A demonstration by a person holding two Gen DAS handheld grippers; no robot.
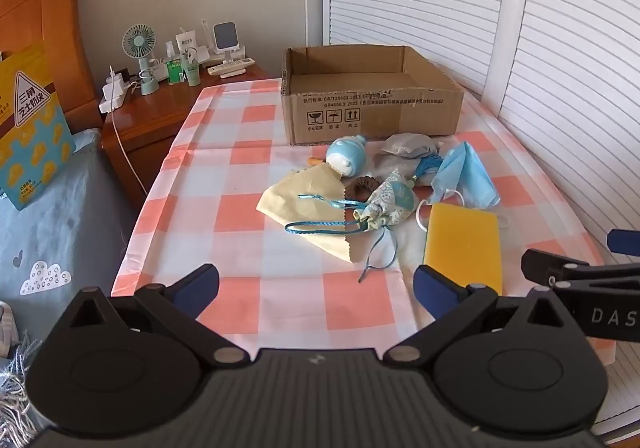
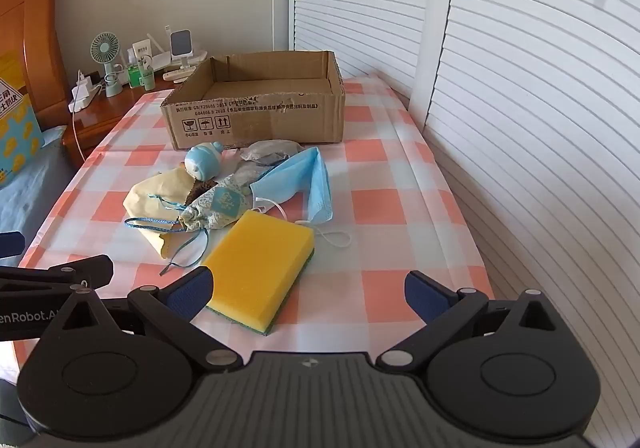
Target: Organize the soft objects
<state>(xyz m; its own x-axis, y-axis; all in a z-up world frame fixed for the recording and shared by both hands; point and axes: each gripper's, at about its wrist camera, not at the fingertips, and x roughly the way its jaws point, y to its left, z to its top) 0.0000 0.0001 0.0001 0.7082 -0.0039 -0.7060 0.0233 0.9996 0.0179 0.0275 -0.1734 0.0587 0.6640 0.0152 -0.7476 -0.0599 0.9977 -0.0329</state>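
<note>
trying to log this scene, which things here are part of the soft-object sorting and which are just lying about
Job:
yellow sponge
blue face mask
drawstring pouch
cream cloth
blue plush toy
grey pouch
cardboard box

Lying about:
desk fan
phone stand
green bottles
power strip

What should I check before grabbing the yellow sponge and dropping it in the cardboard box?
1. Right gripper open, holding nothing: ok.
2. Left gripper open, holding nothing: ok.
3. Yellow sponge lies flat with nothing on top: ok.
4. Face mask ear loop beside the sponge's far corner; touching or not: cannot tell.
5. Cardboard box open-topped, visible floor bare: ok.
6. Right gripper centred on the sponge: not ok, sponge sits by its left finger.
</note>
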